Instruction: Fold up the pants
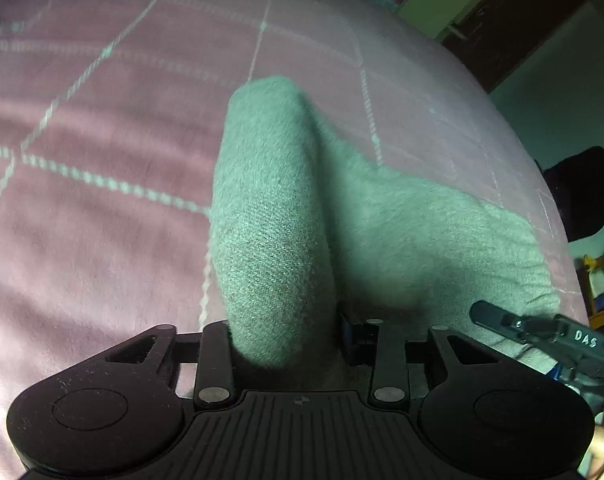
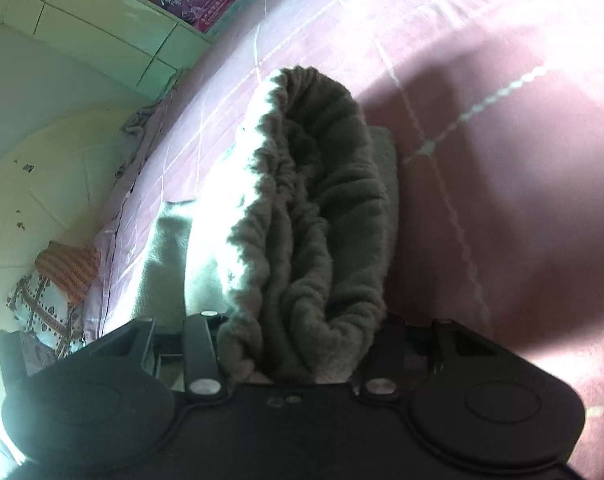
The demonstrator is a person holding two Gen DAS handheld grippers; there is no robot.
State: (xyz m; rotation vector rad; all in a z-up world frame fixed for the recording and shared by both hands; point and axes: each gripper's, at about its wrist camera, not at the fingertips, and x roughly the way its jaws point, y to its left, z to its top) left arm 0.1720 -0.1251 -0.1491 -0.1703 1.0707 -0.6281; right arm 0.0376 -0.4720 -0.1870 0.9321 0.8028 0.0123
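Grey fleece pants are lying partly on a pink quilted bedspread. The left gripper is pinching a bunched fold of a pant leg; the right gripper is pinching the gathered elastic waistband. Folding is seemingly only beginning: both ends are being held, and no neat stack is showing yet.

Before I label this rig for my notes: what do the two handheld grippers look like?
Both are matte black plastic. The left gripper has a ribbed centre plate, rounded lobes with circular insets at each side, silver pivot pins and a blue part by one finger. The right gripper has matching lobes and pins; seen from the left camera it bears white "DAS" lettering.
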